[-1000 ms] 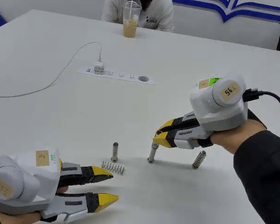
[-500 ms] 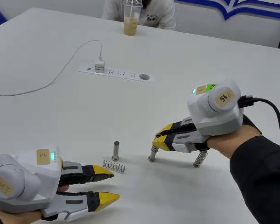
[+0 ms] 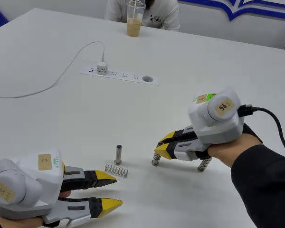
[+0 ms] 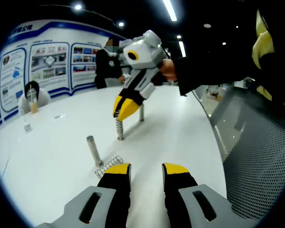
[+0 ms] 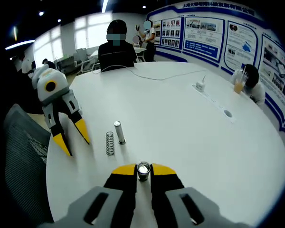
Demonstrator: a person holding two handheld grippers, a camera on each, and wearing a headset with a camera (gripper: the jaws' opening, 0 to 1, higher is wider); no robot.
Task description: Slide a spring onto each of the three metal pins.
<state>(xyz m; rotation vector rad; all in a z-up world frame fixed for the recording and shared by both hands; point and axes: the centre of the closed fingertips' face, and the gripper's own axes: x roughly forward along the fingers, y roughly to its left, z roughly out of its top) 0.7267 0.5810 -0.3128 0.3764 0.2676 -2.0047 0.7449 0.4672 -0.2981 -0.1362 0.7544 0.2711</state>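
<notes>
Right gripper (image 3: 161, 146): my jaws pinch the top of the middle pin (image 3: 156, 159), near the front edge of the table (image 3: 61, 114), likely to steady it while its coil settles.
Left gripper (image 3: 110, 190): jaws parted and empty, aimed at the loose spring (image 3: 116, 170), poised for the pickup.
Loose spring: lies flat just beside the bare pin (image 3: 118, 154), the one left to fill.
Right pin (image 3: 204, 164): already carries its coil and leans, toward the table's right edge from the middle pin.
</notes>
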